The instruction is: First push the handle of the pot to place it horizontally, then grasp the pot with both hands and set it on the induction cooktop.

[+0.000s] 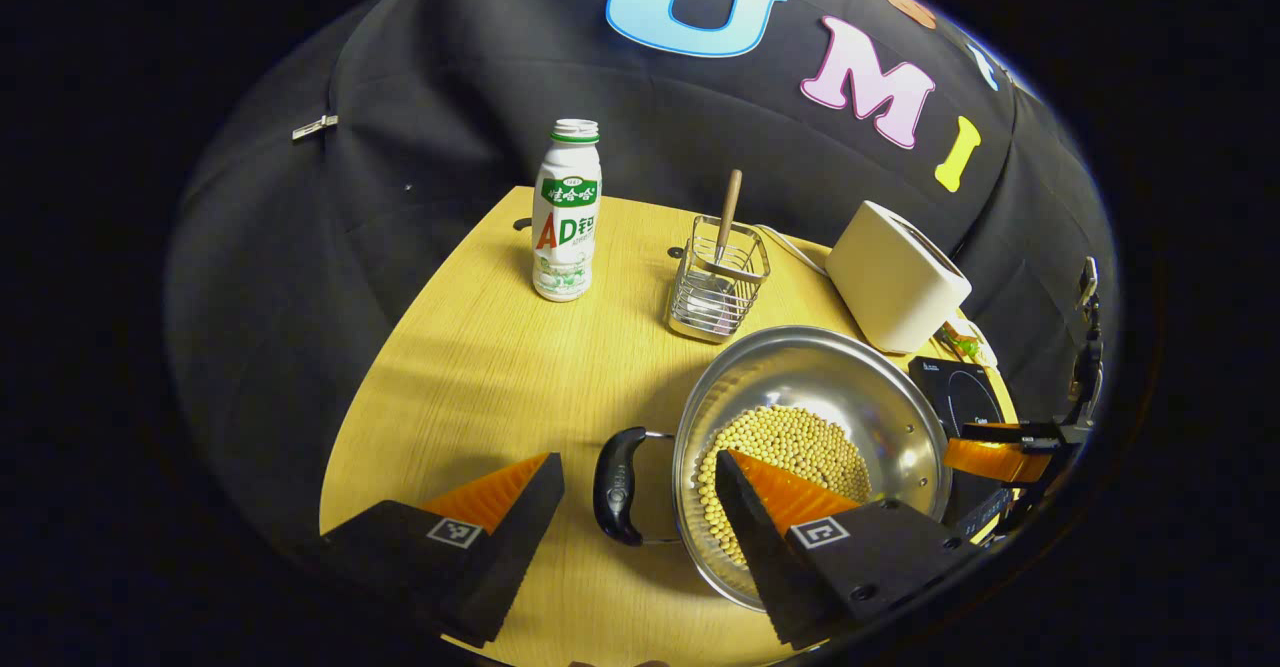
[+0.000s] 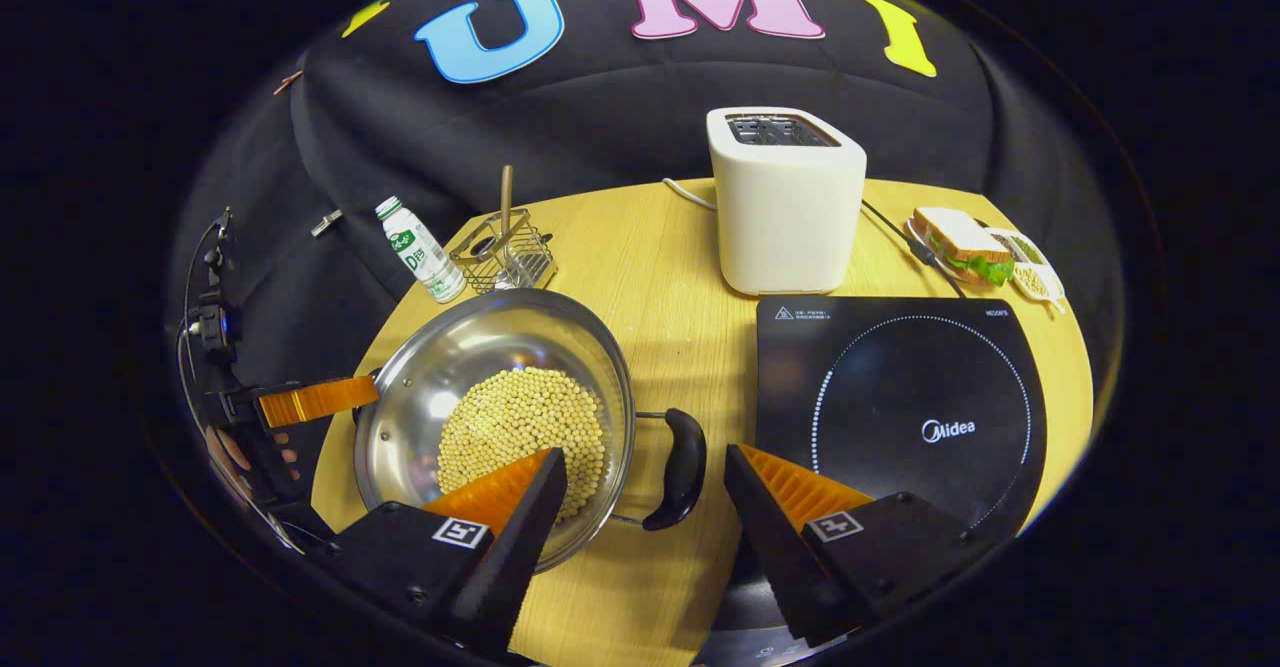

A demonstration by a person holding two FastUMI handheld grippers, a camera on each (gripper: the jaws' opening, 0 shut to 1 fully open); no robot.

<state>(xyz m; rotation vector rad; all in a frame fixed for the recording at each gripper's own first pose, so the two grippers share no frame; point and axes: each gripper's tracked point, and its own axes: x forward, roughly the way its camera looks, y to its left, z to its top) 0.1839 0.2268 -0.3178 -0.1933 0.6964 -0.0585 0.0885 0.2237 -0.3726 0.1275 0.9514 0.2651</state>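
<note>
Pot: we see it on the table, filled with beans, left of the cooktop.
Left gripper: jaws spread, straddling one black handle.
Right gripper: jaws spread around the other handle.
Behind: toaster, bottle, wire rack.

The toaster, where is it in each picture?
Left gripper view: the toaster sits upper right, behind the pot.
Right gripper view: the toaster stands top centre, just behind the cooktop.
Shared landmark: the pot of beans.
</note>
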